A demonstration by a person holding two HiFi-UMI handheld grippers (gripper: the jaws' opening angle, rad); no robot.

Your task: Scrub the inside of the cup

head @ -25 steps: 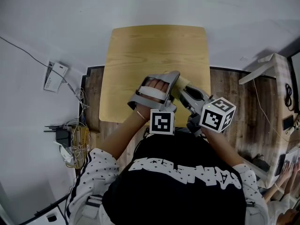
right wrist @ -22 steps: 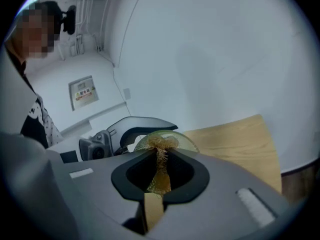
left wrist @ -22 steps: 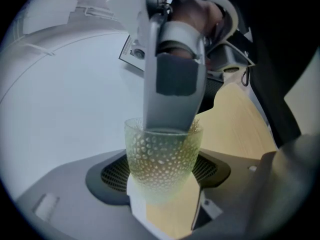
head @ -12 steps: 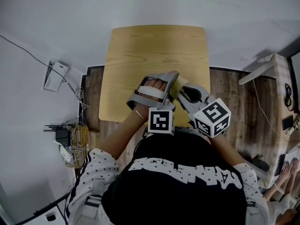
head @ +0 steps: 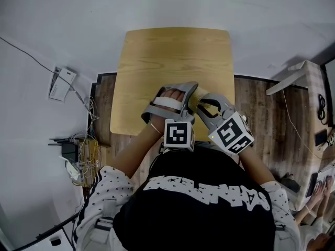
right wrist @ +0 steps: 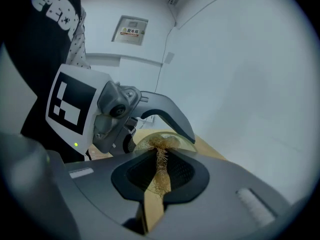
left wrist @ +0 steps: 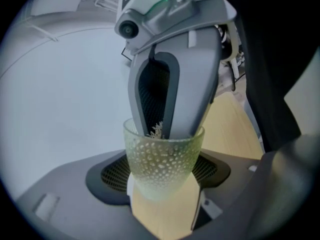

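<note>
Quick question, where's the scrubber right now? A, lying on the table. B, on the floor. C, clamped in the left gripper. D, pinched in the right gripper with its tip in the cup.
D: the right gripper is shut on the tan fibrous scrubber, and its tip shows inside the cup, which the left gripper holds.

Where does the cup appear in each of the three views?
Head view: the cup is mid-picture over the wooden table, mostly hidden.
Left gripper view: low centre, held between the jaws.
Right gripper view: centre, beyond the jaws gripping the scrubber.
Shared landmark: that table.
</note>
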